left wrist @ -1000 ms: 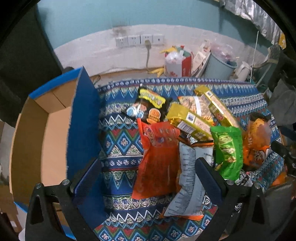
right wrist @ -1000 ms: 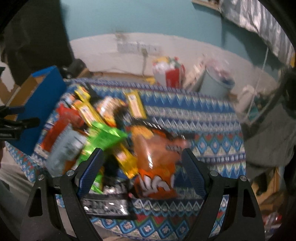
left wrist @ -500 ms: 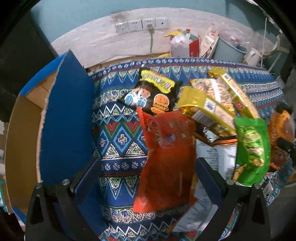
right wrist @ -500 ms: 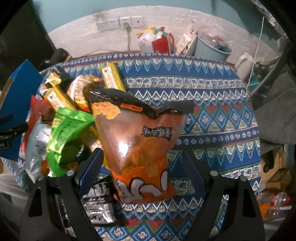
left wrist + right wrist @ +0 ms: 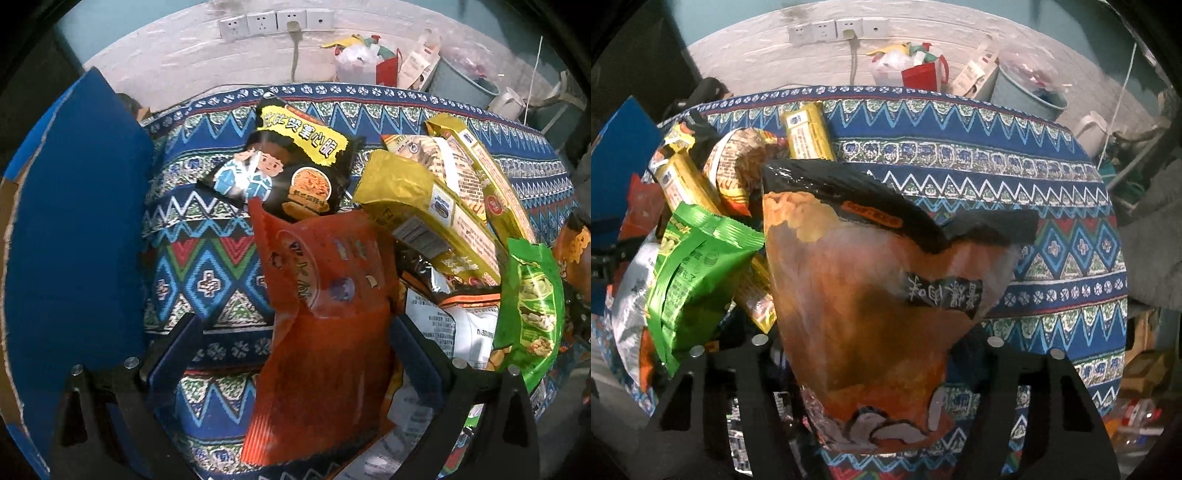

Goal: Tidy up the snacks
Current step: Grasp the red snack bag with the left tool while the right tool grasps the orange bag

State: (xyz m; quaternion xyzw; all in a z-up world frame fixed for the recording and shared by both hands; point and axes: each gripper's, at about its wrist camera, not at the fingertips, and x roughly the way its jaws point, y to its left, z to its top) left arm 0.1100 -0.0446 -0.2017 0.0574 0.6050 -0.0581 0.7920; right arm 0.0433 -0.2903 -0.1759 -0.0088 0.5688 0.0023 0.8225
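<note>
Snacks are heaped on the patterned surface (image 5: pixel 207 258), and both your grippers are right over them. In the left wrist view, the red packet (image 5: pixel 325 332) runs from the centre down to the bottom of the frame, lying between the fingers of your left gripper (image 5: pixel 295 354), which stands wide and released; the right finger sits at the packet's edge, the left one well off over bare cloth. A blue box (image 5: pixel 74 240) fills the left side. In the right wrist view, the big orange bag (image 5: pixel 871 295) fills the middle of the frame, sitting squarely between the fingers of your right gripper (image 5: pixel 875 343), whose jaws have just been closing in. Whether they press on it yet, you can't tell. A green packet (image 5: pixel 694 273) lies just left.
</note>
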